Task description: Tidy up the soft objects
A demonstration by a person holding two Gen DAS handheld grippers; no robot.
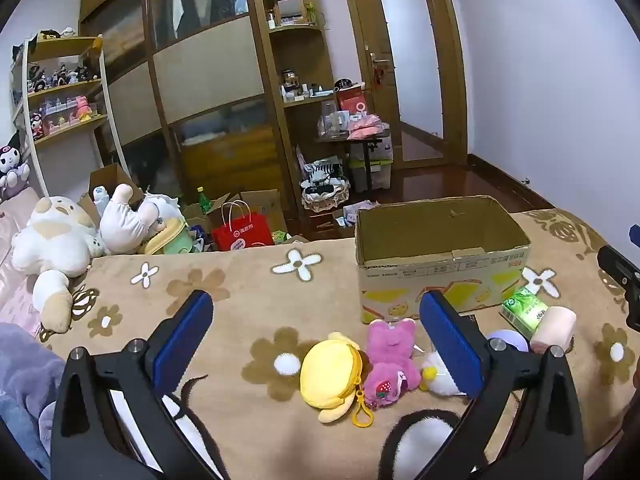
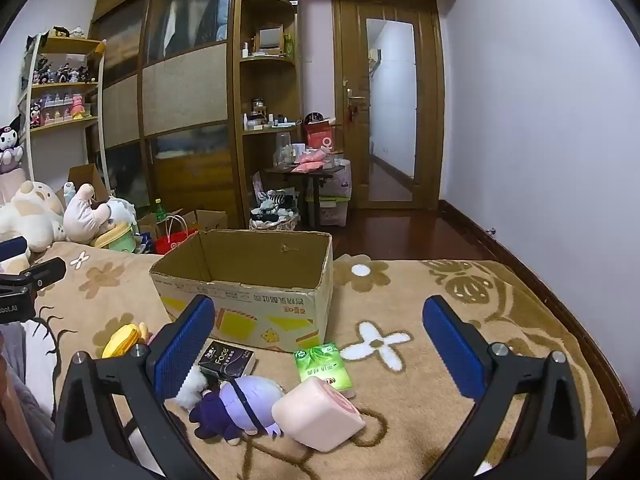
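An open cardboard box (image 1: 440, 256) (image 2: 248, 280) stands on the tan flowered blanket (image 1: 248, 280). In front of it lie a yellow plush pouch (image 1: 332, 372) (image 2: 122, 338), a pink plush bear (image 1: 394, 364), a small white plush (image 1: 438, 376), a purple plush doll (image 2: 240, 404) and a pink soft block (image 2: 316, 412) (image 1: 554, 330). My left gripper (image 1: 316, 340) is open above the yellow pouch and pink bear, holding nothing. Over the purple doll and pink block hovers my right gripper (image 2: 318, 344), also open and empty.
A green tissue pack (image 2: 322, 362) (image 1: 524, 310) and a black tissue pack (image 2: 228, 358) lie by the box. Big white plush toys (image 1: 56, 240) pile up at the blanket's far left. Beyond the edge are a red bag (image 1: 242, 230), boxes, shelves and a wardrobe.
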